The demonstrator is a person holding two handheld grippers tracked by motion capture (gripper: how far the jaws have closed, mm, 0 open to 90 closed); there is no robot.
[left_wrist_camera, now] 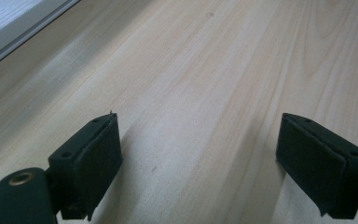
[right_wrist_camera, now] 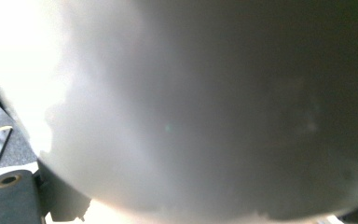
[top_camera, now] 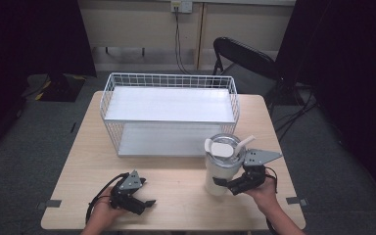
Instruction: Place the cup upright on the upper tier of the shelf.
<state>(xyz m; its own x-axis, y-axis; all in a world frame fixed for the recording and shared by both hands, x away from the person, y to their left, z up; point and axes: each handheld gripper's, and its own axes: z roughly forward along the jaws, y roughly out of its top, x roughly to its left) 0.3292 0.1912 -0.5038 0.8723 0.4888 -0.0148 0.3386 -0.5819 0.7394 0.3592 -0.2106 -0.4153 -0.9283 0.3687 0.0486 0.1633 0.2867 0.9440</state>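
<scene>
The tumbler [top_camera: 219,166] stands upright on the tabletop [top_camera: 176,196], near right, just in front of the wire rack [top_camera: 169,113]. The right hand-held gripper [top_camera: 225,185] clamps its lower body, the white wall pressed close against its camera. The left hand-held gripper [top_camera: 147,202] rests near left, jaws spread wide over bare wood.

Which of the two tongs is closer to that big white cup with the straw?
The right tongs. They sit against the cup's lower side, its wall pressed close to their camera. The left tongs rest open on the table, well off to the cup's left.
</scene>
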